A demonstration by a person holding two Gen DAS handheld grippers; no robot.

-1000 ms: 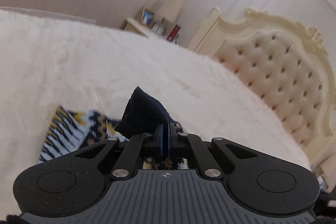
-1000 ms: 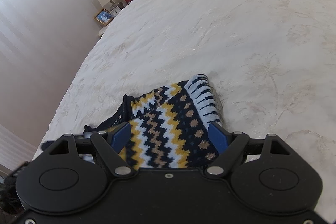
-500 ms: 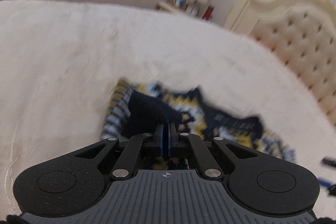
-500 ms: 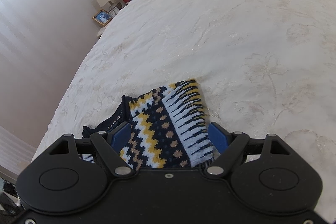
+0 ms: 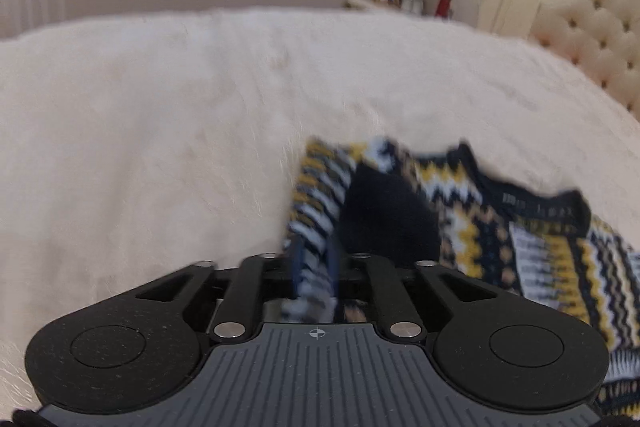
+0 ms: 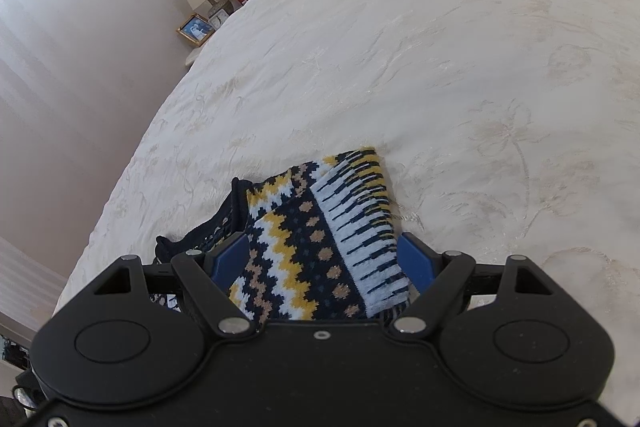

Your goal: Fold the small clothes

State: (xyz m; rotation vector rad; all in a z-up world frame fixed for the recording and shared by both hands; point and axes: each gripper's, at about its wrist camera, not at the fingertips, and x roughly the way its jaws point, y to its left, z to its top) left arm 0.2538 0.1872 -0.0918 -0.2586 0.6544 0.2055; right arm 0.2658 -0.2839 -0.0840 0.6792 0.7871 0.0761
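While the patterned sweater (image 6: 320, 247) lay bunched on the cream bedspread (image 6: 460, 47), I had the fold half made, by my reading. My left gripper (image 5: 314, 267) stood slightly parted over the striped hem, gripping nothing that I could make out through the blur. My right gripper (image 6: 320, 259) gaped wide, straddling the folded knit without pinching it. Next move, I judged: press that flap flat, then pick a fresh edge.
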